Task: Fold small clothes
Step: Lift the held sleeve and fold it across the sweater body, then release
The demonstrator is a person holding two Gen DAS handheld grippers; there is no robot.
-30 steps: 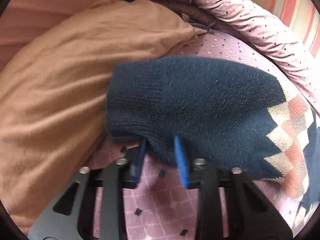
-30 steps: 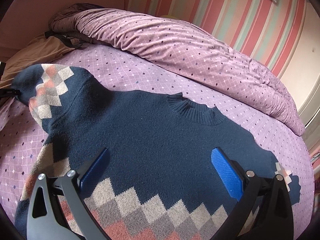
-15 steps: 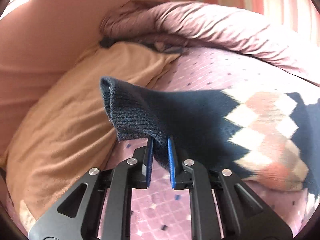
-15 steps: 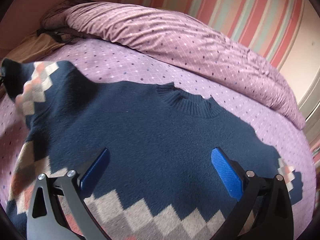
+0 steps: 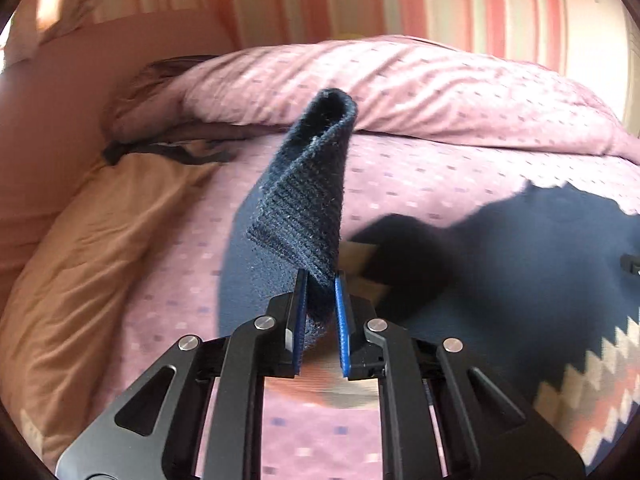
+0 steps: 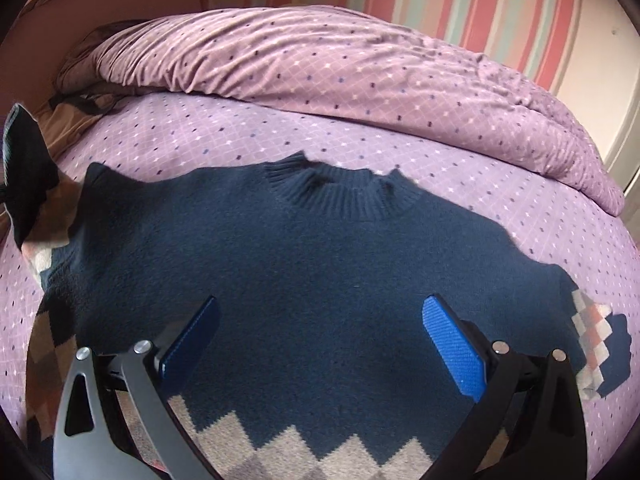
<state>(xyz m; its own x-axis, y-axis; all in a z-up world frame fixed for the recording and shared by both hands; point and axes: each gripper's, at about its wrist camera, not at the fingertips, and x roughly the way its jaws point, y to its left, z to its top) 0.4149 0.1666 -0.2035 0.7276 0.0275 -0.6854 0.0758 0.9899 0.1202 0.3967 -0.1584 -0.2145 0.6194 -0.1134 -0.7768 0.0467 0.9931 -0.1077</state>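
Sweater (image 6: 320, 264) navy, grey-salmon diamond band; bedsheet (image 6: 208, 136) lilac, dotted; wall (image 6: 460, 4) pink-striped.

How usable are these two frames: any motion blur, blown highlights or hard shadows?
Left wrist view: bedding and background smeared by motion blur, though the sleeve cuff held in the left gripper stays fairly sharp; the wall is washed out at upper right. Right wrist view: mostly crisp, with barrel distortion curving the bed; the sweater is evenly lit, and the open right gripper is sharp.
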